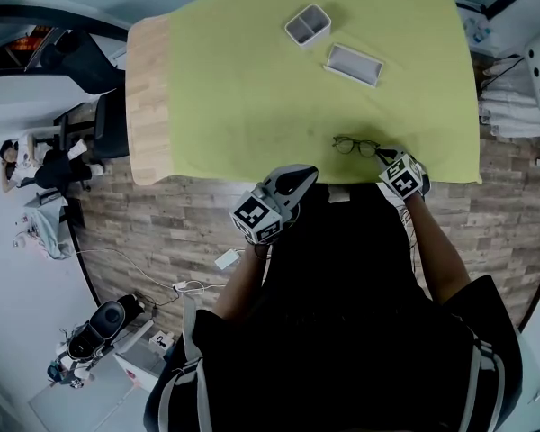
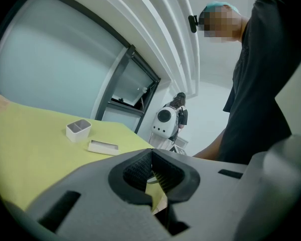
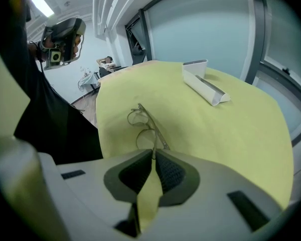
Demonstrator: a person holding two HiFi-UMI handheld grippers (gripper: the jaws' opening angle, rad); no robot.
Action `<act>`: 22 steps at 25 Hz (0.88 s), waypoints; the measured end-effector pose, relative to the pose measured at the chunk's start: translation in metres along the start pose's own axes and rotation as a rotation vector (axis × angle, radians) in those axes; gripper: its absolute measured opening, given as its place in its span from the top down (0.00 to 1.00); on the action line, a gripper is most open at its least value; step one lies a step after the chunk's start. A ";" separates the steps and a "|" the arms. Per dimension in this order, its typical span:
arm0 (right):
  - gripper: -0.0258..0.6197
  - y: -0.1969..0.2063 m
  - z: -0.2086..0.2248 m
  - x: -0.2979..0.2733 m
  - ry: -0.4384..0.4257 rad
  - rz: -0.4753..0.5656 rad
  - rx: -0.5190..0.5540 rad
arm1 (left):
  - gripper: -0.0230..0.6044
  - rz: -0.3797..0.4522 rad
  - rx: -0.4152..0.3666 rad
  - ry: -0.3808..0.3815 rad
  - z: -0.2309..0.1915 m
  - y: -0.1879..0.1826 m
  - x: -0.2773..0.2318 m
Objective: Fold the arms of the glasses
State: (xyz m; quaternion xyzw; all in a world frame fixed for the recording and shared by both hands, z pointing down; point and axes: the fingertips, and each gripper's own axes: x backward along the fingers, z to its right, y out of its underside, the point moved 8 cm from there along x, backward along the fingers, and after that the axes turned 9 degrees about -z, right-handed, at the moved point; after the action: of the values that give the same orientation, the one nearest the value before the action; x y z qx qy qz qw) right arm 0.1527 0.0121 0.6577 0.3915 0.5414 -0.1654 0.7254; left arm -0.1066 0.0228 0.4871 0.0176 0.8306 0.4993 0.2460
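**Right gripper has one arm of the glasses pinched; folding barely begun**

The glasses (image 1: pixel 355 146) lie on the yellow-green cloth (image 1: pixel 252 88) that covers most of the table (image 1: pixel 148 106). They sit close to the near edge and to the right, with the lenses side by side, facing roughly across the table.

The right gripper (image 1: pixel 384 157) meets them from the near right. In its own view the jaws are pressed together on the thin end of one arm of the glasses (image 3: pixel 145 124), which runs from the pinch out to the two lenses.

The left gripper (image 1: pixel 299 180) hangs off the near edge of the table, left of the glasses and apart from them. Its jaws (image 2: pixel 151 152) are closed with nothing between them (only cloth shows through the gap behind the pads).

A divided box (image 1: pixel 308 23) and a flat tray (image 1: pixel 354 64) sit well away at the far side and play no part in this.

By my reading, the task is at its opening. One arm is gripped at its tip and looks unfolded, sticking out from the frame. I cannot tell how the other arm lies. What seems to remain is swinging the held arm in against the lenses, then doing the same for the other. The idle left gripper would probably have to steady the frame.
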 end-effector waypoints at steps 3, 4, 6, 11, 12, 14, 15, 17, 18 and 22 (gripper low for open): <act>0.91 0.000 0.001 -0.003 0.003 -0.007 0.002 | 0.93 0.000 0.002 -0.002 -0.001 0.001 0.001; 0.91 0.000 0.001 -0.004 0.004 -0.009 -0.001 | 0.93 -0.001 0.003 -0.002 -0.001 0.002 0.001; 0.91 0.002 0.000 -0.006 0.004 -0.015 -0.010 | 0.93 -0.003 0.009 -0.002 0.001 0.003 0.002; 0.91 0.004 -0.001 -0.011 0.004 -0.031 -0.013 | 0.93 -0.005 0.012 -0.001 0.001 0.008 0.003; 0.91 0.004 -0.001 -0.012 0.005 -0.031 -0.012 | 0.93 -0.006 0.012 0.000 0.001 0.008 0.003; 0.91 0.004 -0.002 -0.013 0.007 -0.033 -0.011 | 0.93 -0.005 0.015 -0.001 0.000 0.009 0.005; 0.91 0.004 -0.002 -0.014 0.007 -0.036 -0.011 | 0.93 -0.005 0.016 -0.001 0.000 0.010 0.006; 0.91 0.004 -0.002 -0.016 0.006 -0.042 -0.012 | 0.93 -0.001 0.016 -0.001 -0.001 0.010 0.007; 0.91 0.004 -0.001 -0.017 0.005 -0.043 -0.013 | 0.93 0.002 0.015 0.000 -0.002 0.010 0.007; 0.91 0.003 -0.001 -0.018 0.015 -0.037 -0.034 | 0.93 0.006 0.013 0.006 -0.004 0.010 0.008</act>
State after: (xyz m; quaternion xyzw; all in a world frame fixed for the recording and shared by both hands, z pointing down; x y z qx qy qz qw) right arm 0.1482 0.0116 0.6751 0.3703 0.5566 -0.1669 0.7247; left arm -0.1173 0.0268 0.4937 0.0206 0.8345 0.4947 0.2420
